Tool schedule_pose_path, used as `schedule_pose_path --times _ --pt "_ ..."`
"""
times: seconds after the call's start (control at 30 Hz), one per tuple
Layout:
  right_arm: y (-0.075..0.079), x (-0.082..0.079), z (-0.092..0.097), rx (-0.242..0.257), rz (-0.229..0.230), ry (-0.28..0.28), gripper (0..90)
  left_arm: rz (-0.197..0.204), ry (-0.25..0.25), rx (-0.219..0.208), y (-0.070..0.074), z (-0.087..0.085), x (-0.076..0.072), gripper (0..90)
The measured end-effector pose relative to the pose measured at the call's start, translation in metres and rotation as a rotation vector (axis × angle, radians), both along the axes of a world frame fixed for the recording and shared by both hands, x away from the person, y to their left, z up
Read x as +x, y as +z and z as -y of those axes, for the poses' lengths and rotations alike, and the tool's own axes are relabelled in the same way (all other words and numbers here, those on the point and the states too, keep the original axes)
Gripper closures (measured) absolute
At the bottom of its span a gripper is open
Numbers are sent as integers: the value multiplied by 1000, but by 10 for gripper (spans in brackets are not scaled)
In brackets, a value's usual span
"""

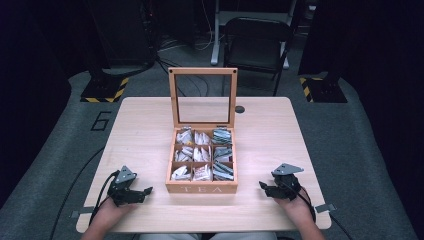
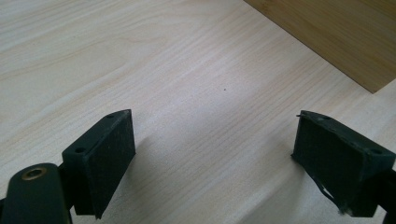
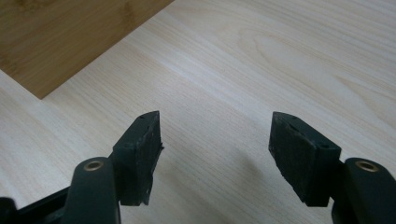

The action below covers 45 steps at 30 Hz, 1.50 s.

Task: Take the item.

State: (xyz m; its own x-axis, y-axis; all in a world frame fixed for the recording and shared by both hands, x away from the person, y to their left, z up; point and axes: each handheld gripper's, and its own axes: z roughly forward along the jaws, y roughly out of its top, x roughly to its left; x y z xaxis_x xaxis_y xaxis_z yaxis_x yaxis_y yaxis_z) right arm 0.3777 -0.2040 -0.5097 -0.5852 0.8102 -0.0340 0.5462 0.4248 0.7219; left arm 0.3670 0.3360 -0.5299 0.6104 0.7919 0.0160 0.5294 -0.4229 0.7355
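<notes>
You are resting both tools on the counter (image 1: 280, 125): left hand-held gripper (image 1: 146, 191) and right hand-held gripper (image 1: 263, 185), jaws spread wide, holding nothing. Between them, the tea box (image 1: 202, 187) is standing with its lid (image 1: 202, 97) up. Approach from above, aiming for one packet's top edge. The high view is showing the sachets (image 1: 202, 172); the gripper views are showing bare box wall (image 2: 336, 37).
</notes>
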Motion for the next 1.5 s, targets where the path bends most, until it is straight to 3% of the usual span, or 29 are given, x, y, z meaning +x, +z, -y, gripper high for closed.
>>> schedule_pose_path --times 0.23,0.67,0.83,1.03,1.13,1.5 --pt "4 -2 -2 28 15 4 348 0 0 0 0 0 0 126" --pt "15 -8 -7 22 17 66 374 0 -1 1 0 0 0 126" --pt "22 -9 -12 27 43 92 377 0 0 0 0 0 0 126" --pt "26 -8 -16 9 30 116 371 0 1 0 0 0 0 126" --pt "31 -8 -19 41 11 123 383 0 1 0 0 0 0 126" --pt "43 -8 -31 27 16 162 385 -1 2 -2 0 0 0 126"
